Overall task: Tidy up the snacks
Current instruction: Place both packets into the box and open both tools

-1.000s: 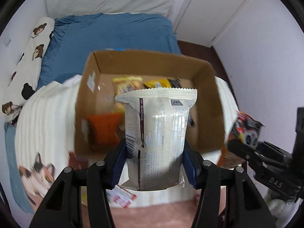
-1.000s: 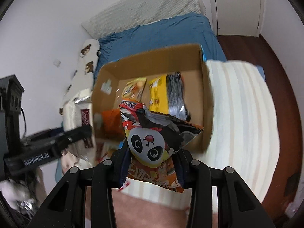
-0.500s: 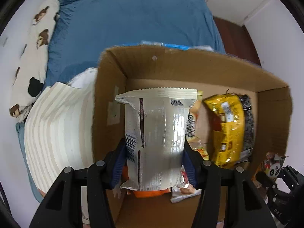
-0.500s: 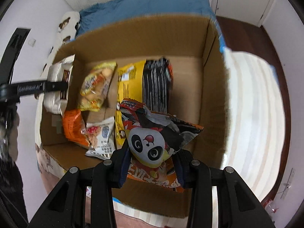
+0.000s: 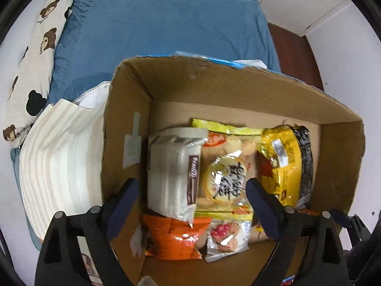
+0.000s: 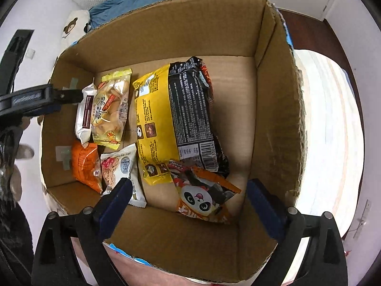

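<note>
We held the left gripper [image 5: 190,190] over the open brown cardboard box [image 6: 154,31], its fingers just spread, the white crinkled snack packet [image 5: 172,174] lying loose inside. Our right gripper [image 6: 188,197] had likewise just opened; the orange panda-print pouch [image 6: 202,193] lay free on the box floor.

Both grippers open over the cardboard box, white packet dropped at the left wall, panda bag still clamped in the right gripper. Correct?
Not quite. The panda bag is not clamped: the right wrist view shows it lying on the cardboard box floor, with the right gripper open above it. The rest holds: the left gripper is open and the white packet lies by the left wall.
</note>
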### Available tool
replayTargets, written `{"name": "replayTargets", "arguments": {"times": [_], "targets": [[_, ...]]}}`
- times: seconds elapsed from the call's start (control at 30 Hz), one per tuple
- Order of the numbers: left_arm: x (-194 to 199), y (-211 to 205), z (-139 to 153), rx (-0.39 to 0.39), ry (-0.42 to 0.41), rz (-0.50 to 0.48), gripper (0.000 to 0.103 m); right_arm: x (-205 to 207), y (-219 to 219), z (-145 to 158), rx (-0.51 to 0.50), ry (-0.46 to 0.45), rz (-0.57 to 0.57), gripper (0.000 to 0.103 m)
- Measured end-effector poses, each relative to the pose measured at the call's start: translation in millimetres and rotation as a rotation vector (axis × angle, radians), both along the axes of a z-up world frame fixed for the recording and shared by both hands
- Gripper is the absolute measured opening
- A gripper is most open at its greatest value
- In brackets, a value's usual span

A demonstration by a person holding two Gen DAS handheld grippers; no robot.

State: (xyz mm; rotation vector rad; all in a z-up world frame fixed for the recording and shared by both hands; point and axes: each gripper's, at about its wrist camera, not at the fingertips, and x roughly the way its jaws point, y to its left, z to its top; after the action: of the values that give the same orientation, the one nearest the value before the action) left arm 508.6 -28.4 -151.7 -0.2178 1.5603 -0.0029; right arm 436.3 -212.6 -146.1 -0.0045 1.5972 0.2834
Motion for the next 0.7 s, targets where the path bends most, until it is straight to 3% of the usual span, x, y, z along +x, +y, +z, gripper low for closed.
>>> {"name": "replayTargets", "arguments": {"times": [0.3,0.4,0.7], "targets": [[-37.3,-14.8,17.3,-0.042,-0.058,-0.016,0.092,-13.6,-1.0,1.9,0.009,-0.032,-0.055,0.101],[-58.6,-20.5,29.0,-0.039,-0.113,-0.021,0.092,-20.1,0.4,5.6,-0.004,-0.051,-0.057,0.101],[-121.3,-28.9,56.0,0.046,-0.279,-0.013,0.092,-57.9,4.2,35.0,-0.032,-0.199,-0.065,0.101]]}}
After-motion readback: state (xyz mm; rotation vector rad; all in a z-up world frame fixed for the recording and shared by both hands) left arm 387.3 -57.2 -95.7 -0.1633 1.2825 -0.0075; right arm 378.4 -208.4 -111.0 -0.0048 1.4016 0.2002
